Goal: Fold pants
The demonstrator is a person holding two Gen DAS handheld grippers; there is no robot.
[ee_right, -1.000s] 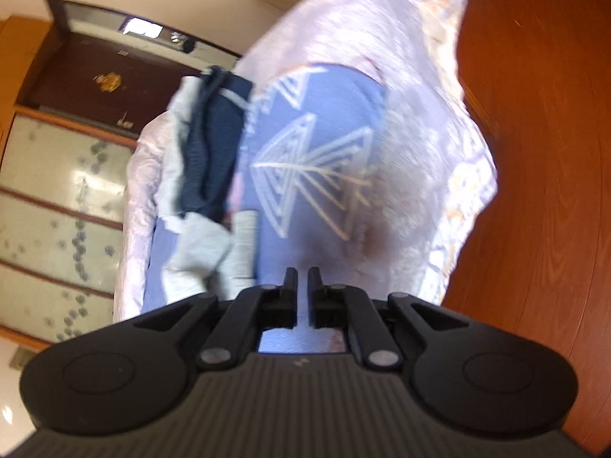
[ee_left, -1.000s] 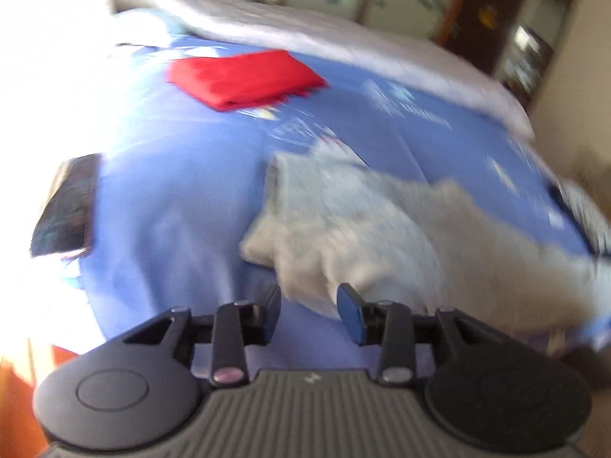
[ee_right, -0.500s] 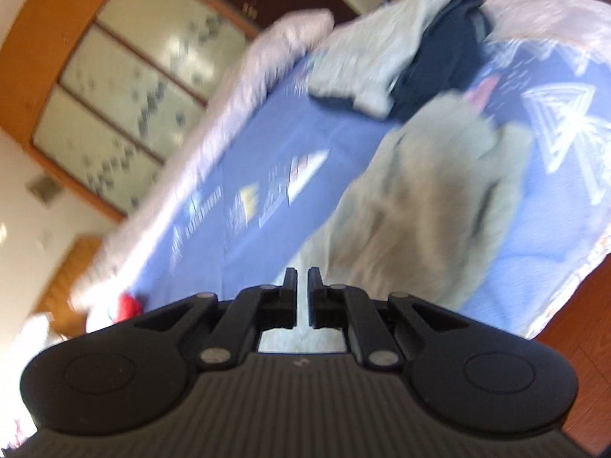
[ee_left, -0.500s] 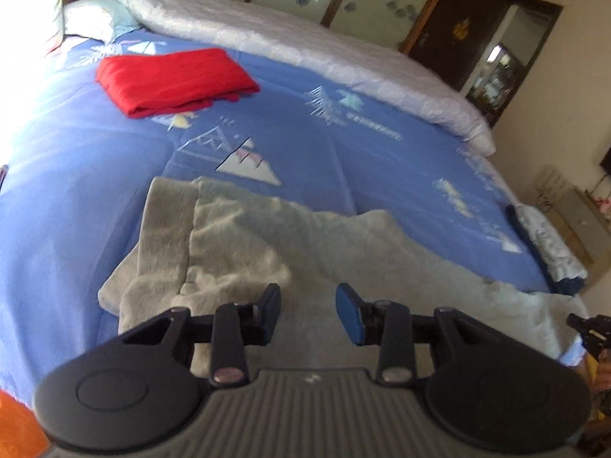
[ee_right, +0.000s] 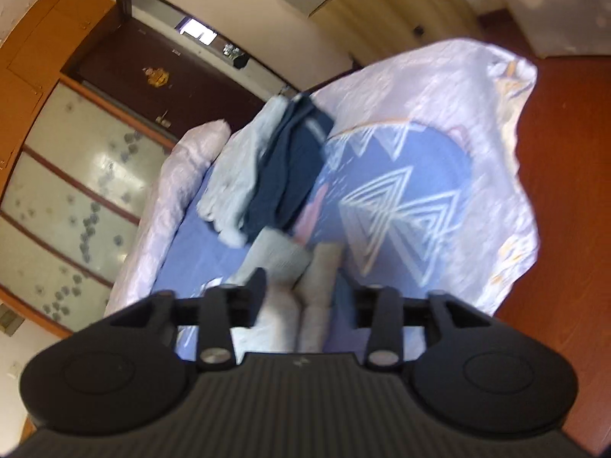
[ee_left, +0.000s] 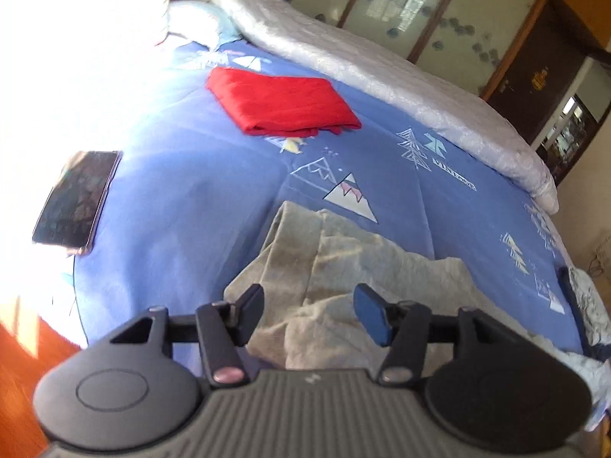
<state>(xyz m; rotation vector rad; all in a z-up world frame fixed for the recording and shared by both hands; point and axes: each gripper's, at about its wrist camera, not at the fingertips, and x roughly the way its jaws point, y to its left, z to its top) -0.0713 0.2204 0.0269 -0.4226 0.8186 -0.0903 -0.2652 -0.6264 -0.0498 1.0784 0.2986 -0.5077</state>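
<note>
Both grippers are seen with jaws opening and nothing clamped: the left gripper (ee_left: 308,315) and the right gripper (ee_right: 307,297) are held over the grey pants (ee_left: 343,267), which are spread on the blue bedspread (ee_left: 191,198). Beyond the pants, a folded red garment (ee_left: 282,103) is laid.

pants (ee_left: 343,267) on bed (ee_left: 191,191) near edge | folded cloth (ee_left: 282,105) behind | phone (ee_left: 76,198) left
</note>
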